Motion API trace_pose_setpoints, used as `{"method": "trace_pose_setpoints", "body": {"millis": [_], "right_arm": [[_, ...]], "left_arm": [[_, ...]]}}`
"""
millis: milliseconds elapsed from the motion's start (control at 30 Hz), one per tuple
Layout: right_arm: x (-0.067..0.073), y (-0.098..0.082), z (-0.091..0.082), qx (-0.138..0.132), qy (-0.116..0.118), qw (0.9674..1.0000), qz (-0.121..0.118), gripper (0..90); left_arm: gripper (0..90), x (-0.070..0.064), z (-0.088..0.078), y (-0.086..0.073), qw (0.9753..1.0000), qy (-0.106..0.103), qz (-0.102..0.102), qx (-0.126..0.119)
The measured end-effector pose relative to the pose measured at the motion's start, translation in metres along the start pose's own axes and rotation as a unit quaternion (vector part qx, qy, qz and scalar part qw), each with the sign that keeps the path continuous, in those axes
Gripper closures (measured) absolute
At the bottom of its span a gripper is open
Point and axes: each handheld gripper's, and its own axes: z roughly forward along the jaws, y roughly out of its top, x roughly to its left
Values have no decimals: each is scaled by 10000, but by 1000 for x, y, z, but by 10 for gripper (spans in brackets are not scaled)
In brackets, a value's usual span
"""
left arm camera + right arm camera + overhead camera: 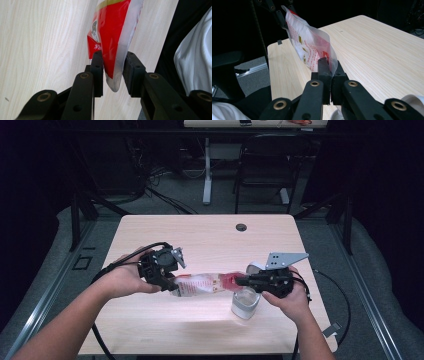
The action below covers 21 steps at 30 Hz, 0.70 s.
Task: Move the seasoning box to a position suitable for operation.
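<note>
High view puts a red-and-clear plastic pouch (202, 284) stretched above the desk's near right area between both grippers, over a glass jar (245, 304). The right gripper (239, 281) is clamped on one end; the left gripper (172, 285) straddles the other (pads seemingly not pressing). Judged step: opening the pouch; next comes a firm left pinch, then pulling apart.

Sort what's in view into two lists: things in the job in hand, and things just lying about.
In the job:
- packet, held off the table between both tongs
- left tongs, around one end of it
- right tongs, shut on the other end
- cup, on the table just under the right tongs

Lying about:
- chair behind the table
- cables on the floor
</note>
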Motion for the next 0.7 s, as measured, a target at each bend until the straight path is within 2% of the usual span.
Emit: {"method": "trace_pose_setpoints", "body": {"millis": [233,367,700], "right_arm": [[-2,-1,0,114,-13,9999,18,893],[-1,0,-1,183,-57,9998,15,894],[-2,-7,-10,139,-97,9998,135,895]], "left_arm": [[724,2,0,4,10000,-18,5,76],[728,3,0,7,10000,-41,51,41],[729,-1,-2,18,9998,-49,157,56]]}}
